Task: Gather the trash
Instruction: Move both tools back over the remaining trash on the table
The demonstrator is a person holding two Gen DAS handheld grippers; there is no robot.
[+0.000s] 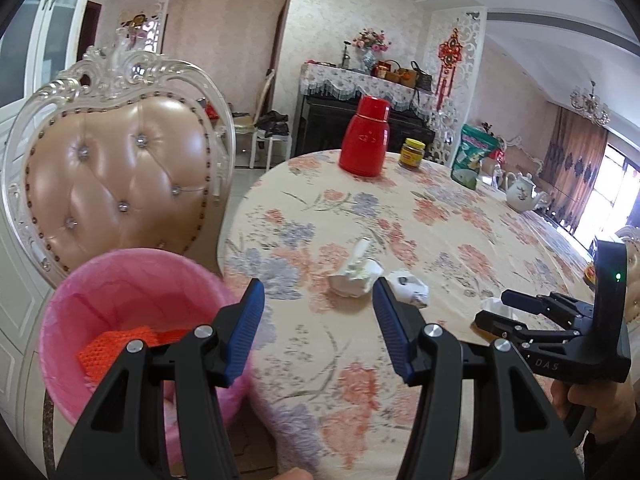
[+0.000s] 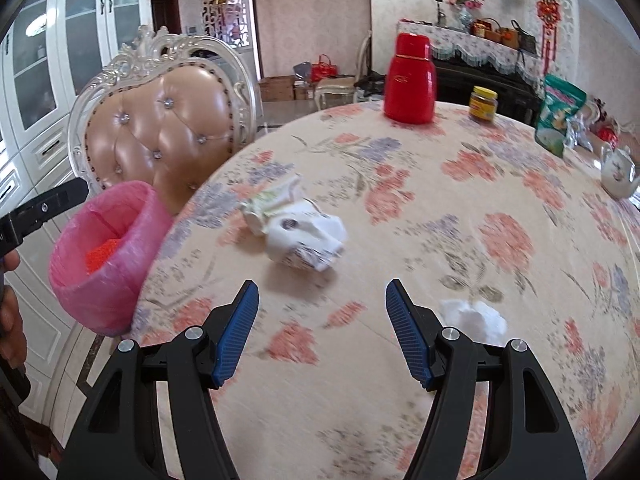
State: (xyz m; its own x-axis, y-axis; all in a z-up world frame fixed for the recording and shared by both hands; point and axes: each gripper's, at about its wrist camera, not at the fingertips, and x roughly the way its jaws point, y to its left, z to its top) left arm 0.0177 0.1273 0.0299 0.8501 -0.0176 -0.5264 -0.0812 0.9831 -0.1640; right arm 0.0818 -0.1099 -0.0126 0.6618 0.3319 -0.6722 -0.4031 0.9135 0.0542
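the left gripper (image 1: 318, 292) hangs over the near edge of the round surface with the peach floral cloth (image 1: 440, 232), its blue-padded fingers spread with nothing between them. the right gripper (image 2: 322, 292) is spread too, and empty, above a bare patch of the cloth.

three pieces of trash lie on the surface. a crumpled white paper cup with a greenish wrapper (image 2: 272, 204) touches a crumpled white printed paper (image 2: 308, 240), both just ahead of the right gripper. a small white tissue wad (image 2: 474, 316) sits just beside its right finger.

a bin lined with a pink plastic bag (image 1: 120, 292) stands off the surface's left edge, in front of a tufted peach leather chair with a carved white frame (image 1: 120, 168); something orange and mesh-like (image 1: 120, 348) lies inside it.

at the far side stand a red thermos flask (image 1: 364, 136), a yellow-lidded jar (image 1: 412, 154), a green bag (image 1: 474, 156) and a white teapot (image 1: 522, 192).
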